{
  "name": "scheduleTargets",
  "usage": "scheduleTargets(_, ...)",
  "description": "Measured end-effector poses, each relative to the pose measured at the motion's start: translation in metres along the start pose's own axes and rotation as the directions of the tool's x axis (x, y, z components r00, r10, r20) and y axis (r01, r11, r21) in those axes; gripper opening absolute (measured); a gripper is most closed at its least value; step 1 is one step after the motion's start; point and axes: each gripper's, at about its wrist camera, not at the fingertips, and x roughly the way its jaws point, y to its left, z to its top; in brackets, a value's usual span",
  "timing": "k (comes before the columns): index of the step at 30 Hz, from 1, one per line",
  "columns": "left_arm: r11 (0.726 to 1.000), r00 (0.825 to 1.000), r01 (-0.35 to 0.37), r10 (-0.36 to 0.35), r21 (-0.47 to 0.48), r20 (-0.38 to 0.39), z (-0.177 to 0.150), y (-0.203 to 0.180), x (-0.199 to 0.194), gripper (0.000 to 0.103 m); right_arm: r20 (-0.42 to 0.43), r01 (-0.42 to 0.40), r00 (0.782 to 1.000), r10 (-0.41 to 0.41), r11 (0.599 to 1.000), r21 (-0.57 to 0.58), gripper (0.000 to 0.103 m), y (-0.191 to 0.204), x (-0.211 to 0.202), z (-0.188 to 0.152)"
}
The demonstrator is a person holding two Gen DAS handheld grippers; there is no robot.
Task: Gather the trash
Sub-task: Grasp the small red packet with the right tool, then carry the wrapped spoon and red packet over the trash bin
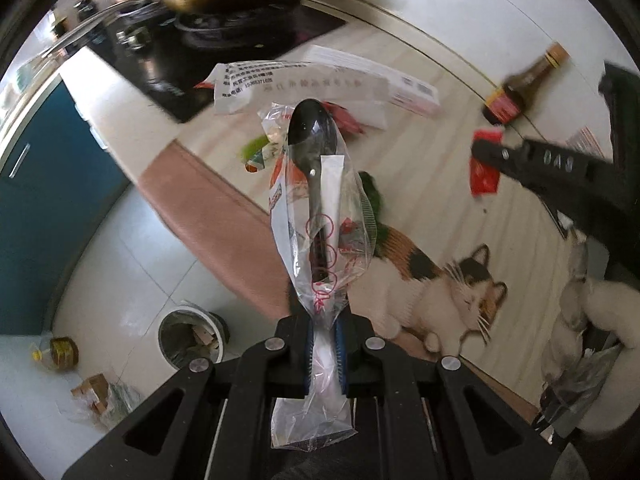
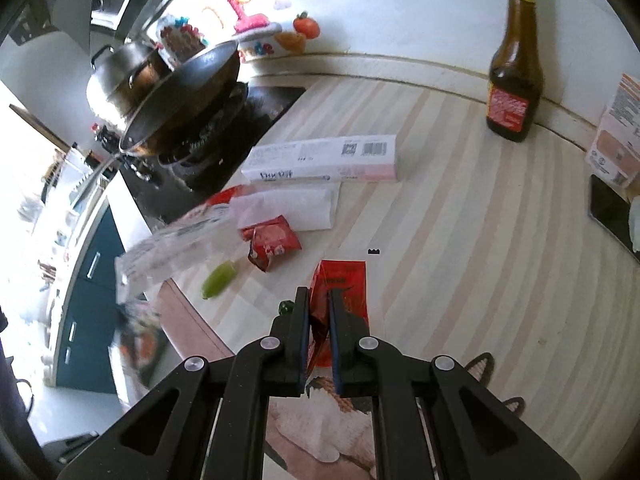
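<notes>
Two grippers, both clamped. My left gripper (image 1: 324,344) has its jaws nearly closed on a clear cutlery packet (image 1: 320,216) with a black plastic spoon (image 1: 310,132) and a white napkin strip inside; the packet sticks up past the fingertips, held off the counter (image 1: 440,160). My right gripper (image 2: 319,320) has its jaws pinched on a red sachet (image 2: 340,284), lifted above the striped counter top; from the left wrist view the sachet's far edge is blurred. The cat-print mat (image 1: 452,288) is partly covered by the gripper bodies. On the floor, a small bin (image 1: 192,338) holds crumpled scraps I can't identify, with more litter beside it. Mid counter: a crumpled red wrapper (image 2: 272,240), a green scrap (image 2: 218,282), a white paper sheet (image 2: 288,208) and a long white box (image 2: 324,158). A blurred clear bag (image 2: 176,244) sits at the counter edge. Farther back are a dark sauce bottle (image 2: 514,80), and a wok (image 2: 184,92) on the stove; its contents are not visible.
</notes>
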Motion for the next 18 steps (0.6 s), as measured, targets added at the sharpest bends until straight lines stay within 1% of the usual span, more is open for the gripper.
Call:
scheduleTargets(2, 0.999, 1.0, 0.027, -0.027, 0.022, -0.016, -0.001, -0.013, 0.003, 0.006, 0.012, -0.002, 1.0, 0.002, 1.0, 0.006, 0.009, -0.004, -0.008, 0.0)
scheduleTargets(6, 0.995, 0.998, 0.064, -0.062, 0.078, -0.022, -0.004, -0.035, 0.001, 0.006, 0.042, 0.021, 0.999, -0.022, 0.999, 0.029, 0.009, -0.017, -0.025, -0.001)
scheduleTargets(10, 0.993, 0.998, 0.056, -0.055, 0.109, -0.006, -0.008, -0.042, -0.003, 0.006, 0.061, 0.038, 0.997, -0.042, 0.998, 0.051, 0.009, -0.029, -0.039, -0.004)
scheduleTargets(13, 0.994, 0.999, 0.024, -0.028, 0.105, 0.035, -0.006, -0.034, -0.012, 0.006, 0.072, 0.05, 0.996, -0.053, 0.998, 0.048, 0.009, -0.03, -0.048, -0.008)
scheduleTargets(16, 0.996, 0.994, -0.045, 0.037, 0.074, 0.102, -0.002, -0.013, -0.026, 0.006, 0.073, 0.041, 0.996, -0.042, 0.999, 0.028, 0.008, -0.021, -0.052, -0.012)
scheduleTargets(18, 0.995, 0.988, -0.088, 0.082, 0.038, 0.135, -0.001, 0.006, -0.035, 0.006, 0.068, 0.023, 0.997, -0.023, 1.0, 0.0, 0.008, -0.007, -0.051, -0.016)
